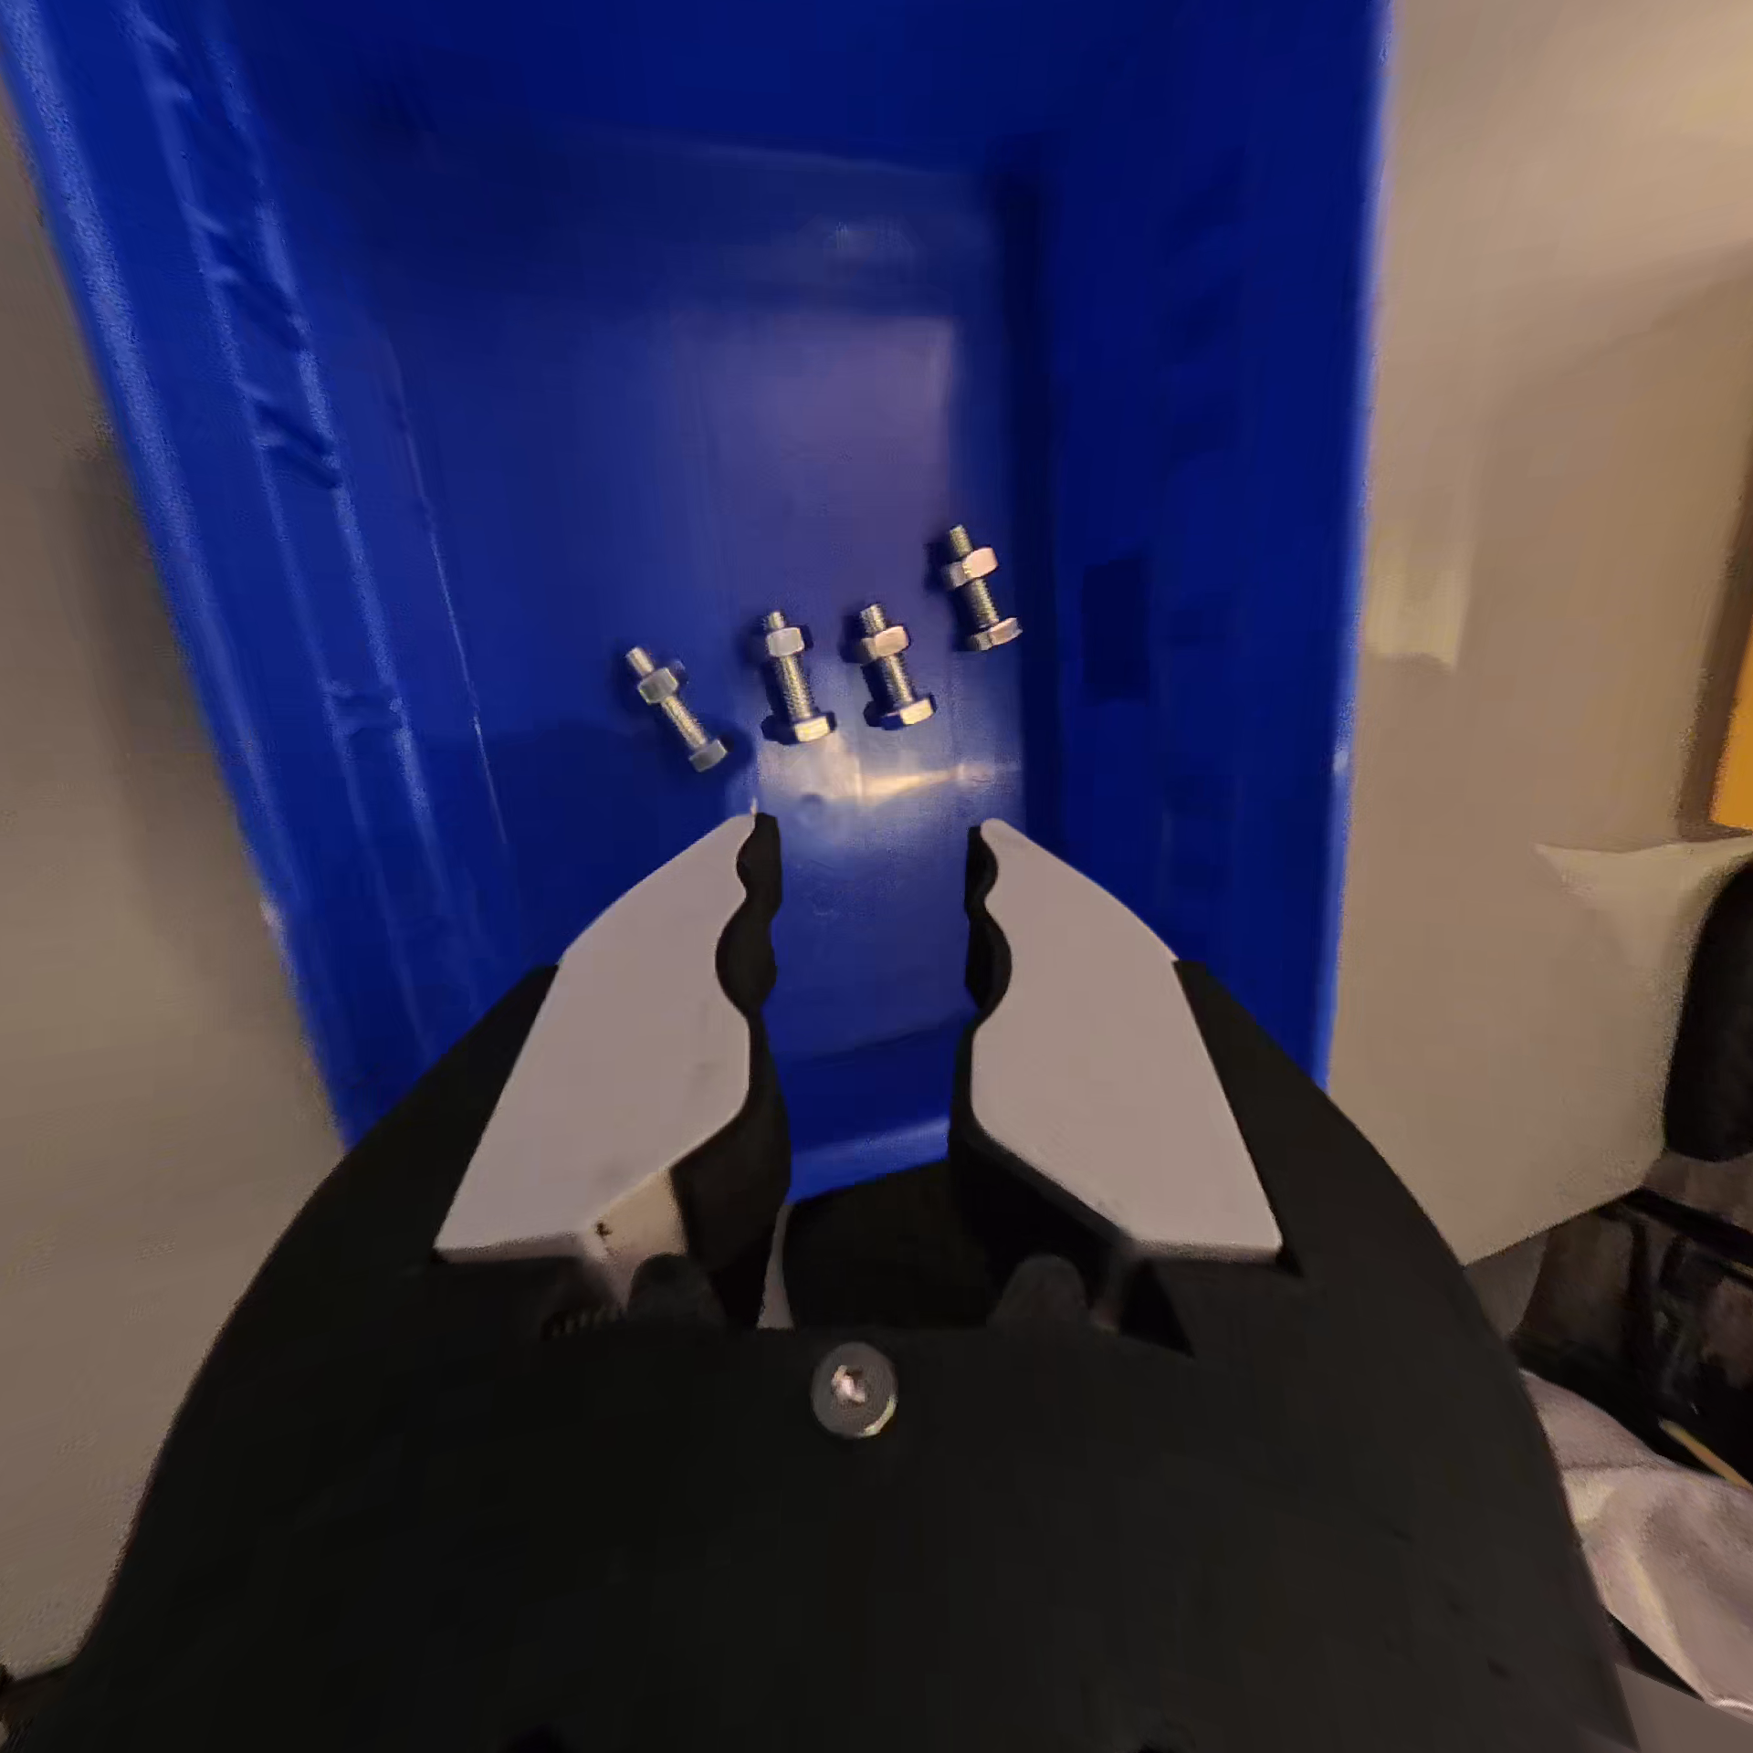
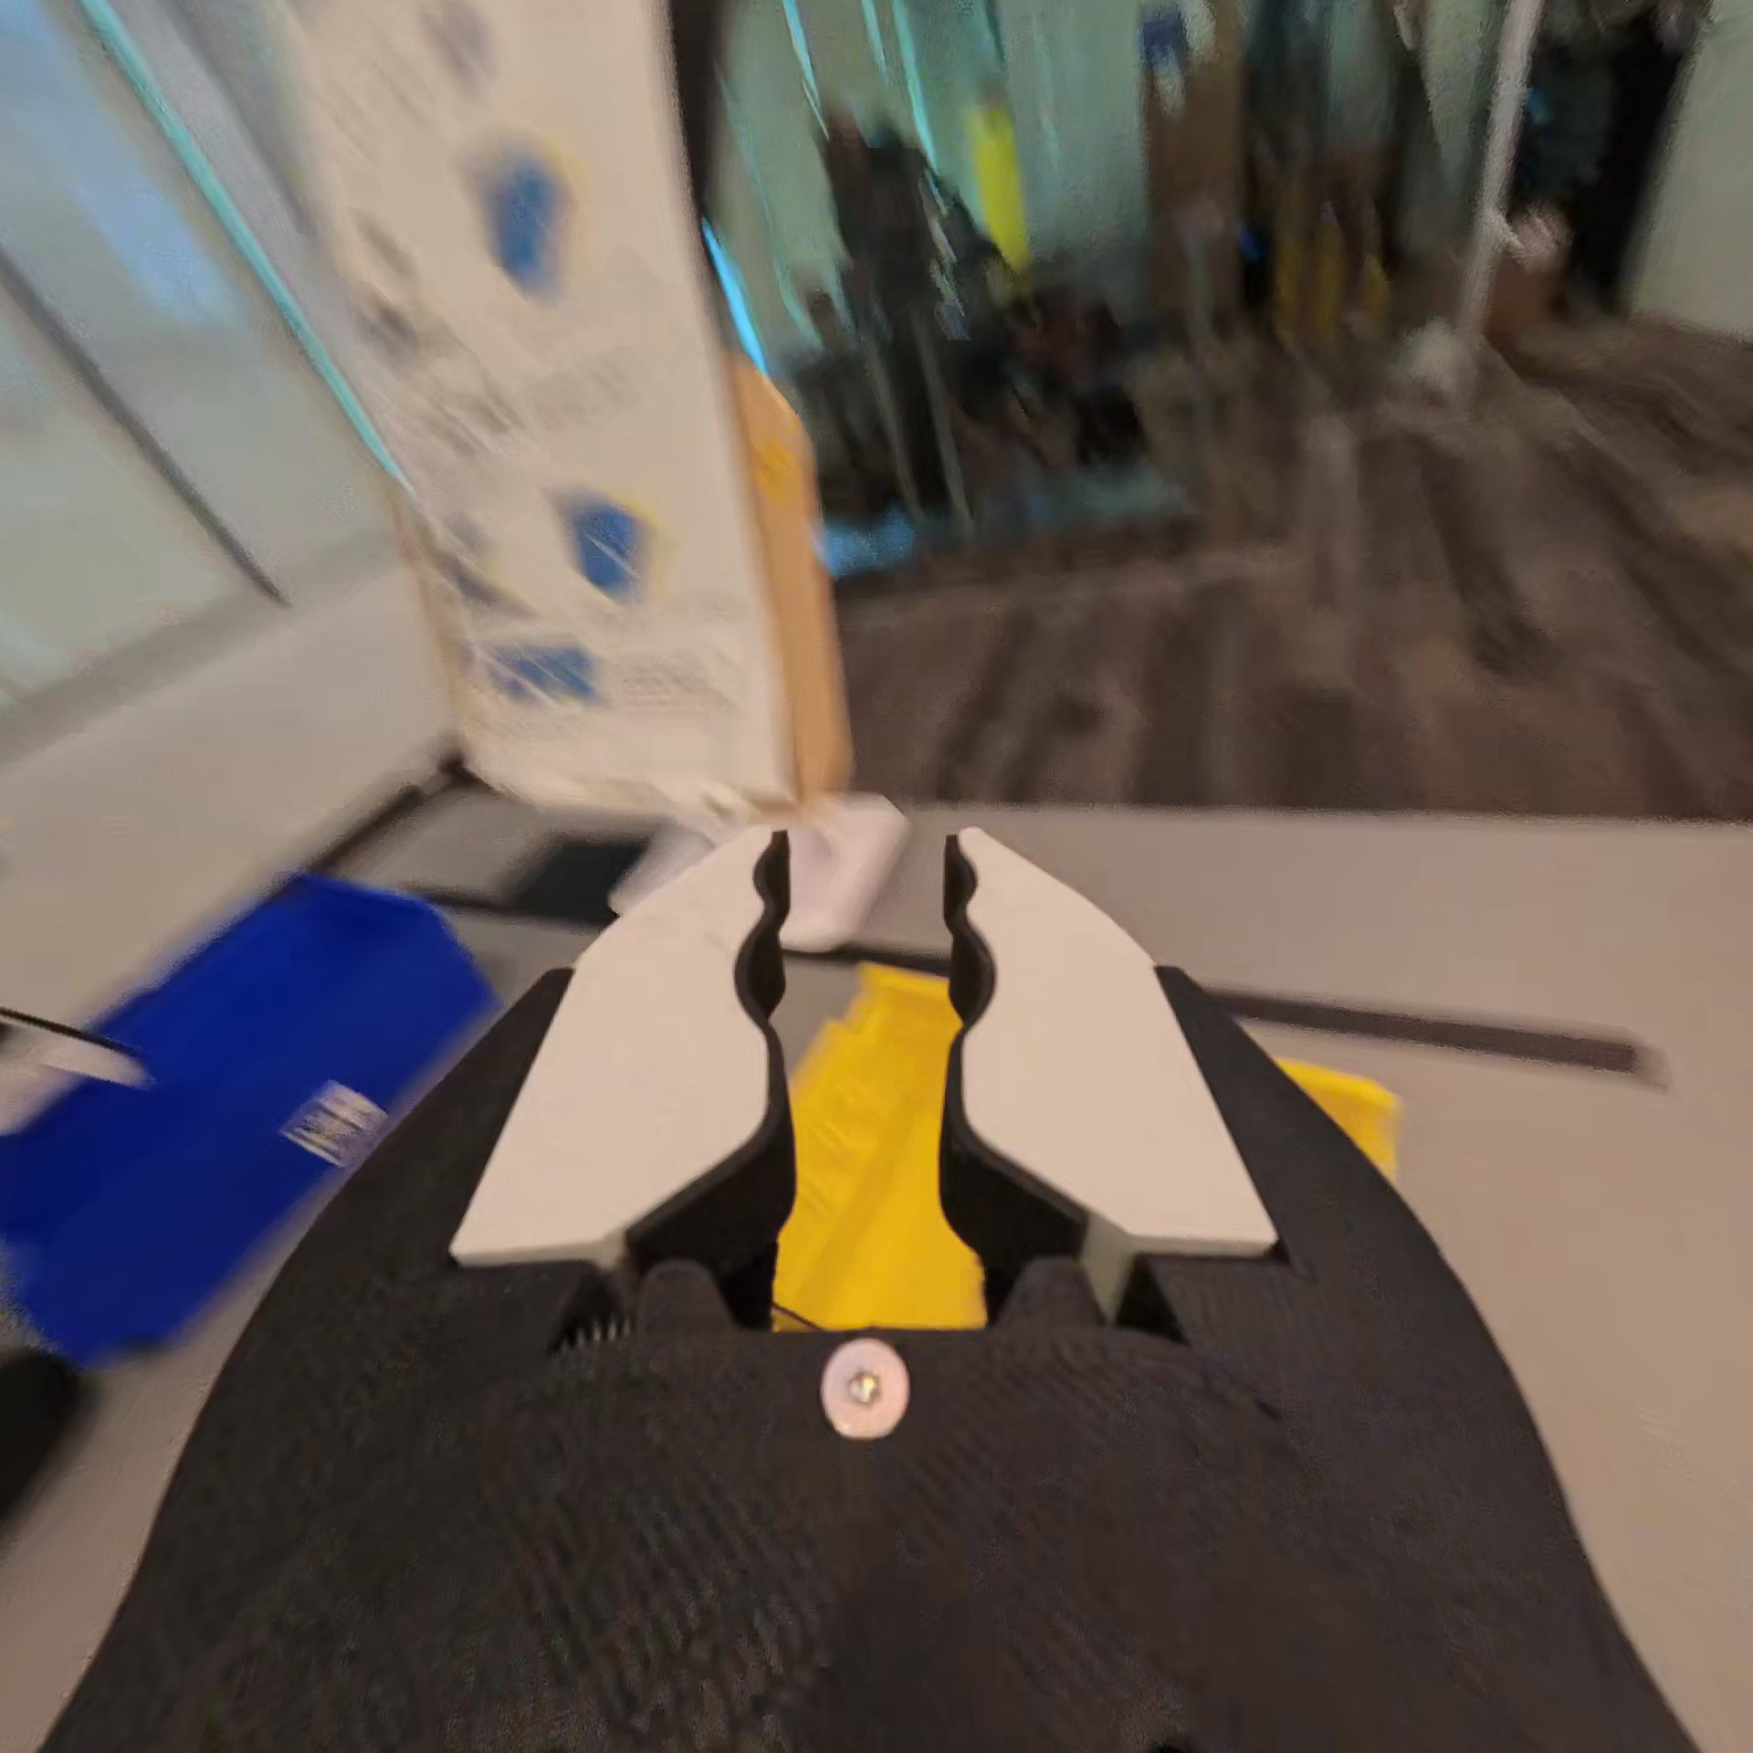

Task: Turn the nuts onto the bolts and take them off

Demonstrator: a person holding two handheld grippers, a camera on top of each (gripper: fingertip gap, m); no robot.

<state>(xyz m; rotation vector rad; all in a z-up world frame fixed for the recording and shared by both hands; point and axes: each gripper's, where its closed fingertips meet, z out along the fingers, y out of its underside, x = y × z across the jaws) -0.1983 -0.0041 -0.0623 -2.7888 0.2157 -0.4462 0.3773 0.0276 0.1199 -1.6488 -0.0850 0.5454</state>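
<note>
Right now the left gripper (image 1: pixel 871 825) is hovering over the blue plastic bin (image 1: pixel 313 664), its tongs standing apart with nothing between them. Four small bolts are lying in a loose row on the bin floor, each wearing a hex nut near its threaded tip: the leftmost bolt (image 1: pixel 675 707) is lying slanted, the second bolt (image 1: pixel 793 678) and third bolt (image 1: pixel 890 666) are sitting close together, and the rightmost bolt (image 1: pixel 979 590) is lying a little farther back. The second bolt is nearest the fingertips.

The right gripper (image 2: pixel 863 844) is pointing off across the table, tongs likewise parted and empty, with a yellow bin (image 2: pixel 873 1167) showing below them (this view is blurred, so little else is readable).

These look like light, rigid steel pieces, smooth and prone to rolling or slipping. The best hold is probably across the hex head or the bare shank between head and nut, leaving the nut (image 1: pixel 784 641) free for the other gripper to turn
</note>
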